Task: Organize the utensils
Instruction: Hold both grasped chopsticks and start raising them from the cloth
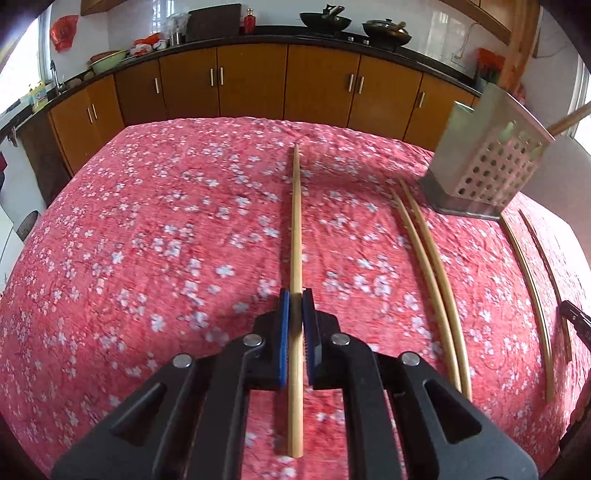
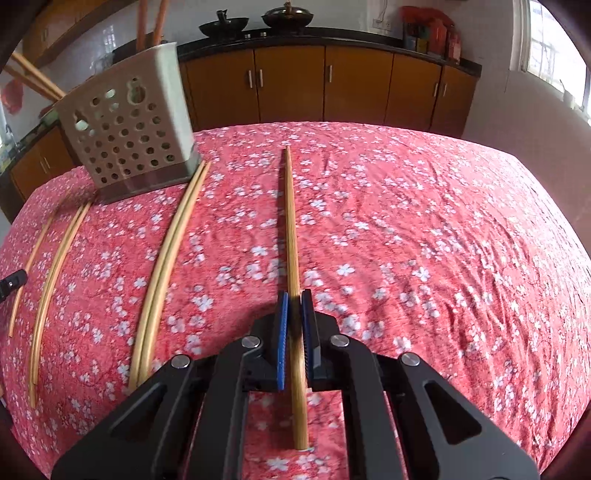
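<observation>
My left gripper is shut on a wooden chopstick that runs straight ahead over the red flowered cloth. In the right wrist view my right gripper is shut on another wooden chopstick in the same way. A perforated utensil holder with a steel base stands on the cloth, to the right of the left gripper and to the left of the right one. Long wooden sticks rise out of its top. Several loose chopsticks lie in pairs on the cloth beside the holder.
The table wears a red cloth with white blossoms. Brown kitchen cabinets under a dark counter with woks run along the far wall. The tip of the other gripper shows at each view's edge.
</observation>
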A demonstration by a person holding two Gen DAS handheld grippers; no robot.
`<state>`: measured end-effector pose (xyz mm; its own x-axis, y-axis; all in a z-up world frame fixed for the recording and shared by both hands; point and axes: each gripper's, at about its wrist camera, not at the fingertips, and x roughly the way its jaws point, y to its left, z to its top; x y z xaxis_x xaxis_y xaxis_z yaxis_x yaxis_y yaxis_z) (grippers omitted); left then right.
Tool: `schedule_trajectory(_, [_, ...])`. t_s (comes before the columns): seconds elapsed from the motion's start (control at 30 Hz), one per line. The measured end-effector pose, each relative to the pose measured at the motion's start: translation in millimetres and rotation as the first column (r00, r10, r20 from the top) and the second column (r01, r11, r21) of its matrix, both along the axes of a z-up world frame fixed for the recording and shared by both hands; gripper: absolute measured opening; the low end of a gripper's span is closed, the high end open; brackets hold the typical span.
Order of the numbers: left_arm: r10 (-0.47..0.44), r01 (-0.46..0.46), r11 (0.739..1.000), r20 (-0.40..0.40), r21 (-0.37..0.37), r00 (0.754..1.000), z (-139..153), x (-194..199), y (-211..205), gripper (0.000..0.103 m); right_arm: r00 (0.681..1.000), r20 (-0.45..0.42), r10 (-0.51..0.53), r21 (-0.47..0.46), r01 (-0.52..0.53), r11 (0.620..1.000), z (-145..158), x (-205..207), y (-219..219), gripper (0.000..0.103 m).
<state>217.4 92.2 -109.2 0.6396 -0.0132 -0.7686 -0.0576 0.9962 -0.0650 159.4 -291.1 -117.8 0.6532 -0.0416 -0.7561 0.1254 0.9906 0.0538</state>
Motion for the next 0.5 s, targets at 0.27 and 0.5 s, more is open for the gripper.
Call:
schedule_trajectory(0.27, [-0.001, 0.001, 0.999, 0.005, -0.033, 1.0, 0.5, 0.8, 14.1, 0.01, 1.0, 0.009, -0.003, 0.027, 0.003, 1.0, -0.9, 0.6, -9.4, 0.008])
schedule_trajectory(0.5, [0.002, -0.002, 0.999, 0.007, -0.053, 1.0, -0.5, -1.2, 14.7, 0.01, 1.0, 0.01, -0.005, 0.039, 0.005, 0.999, -0.6, -1.1, -11.7, 0.008])
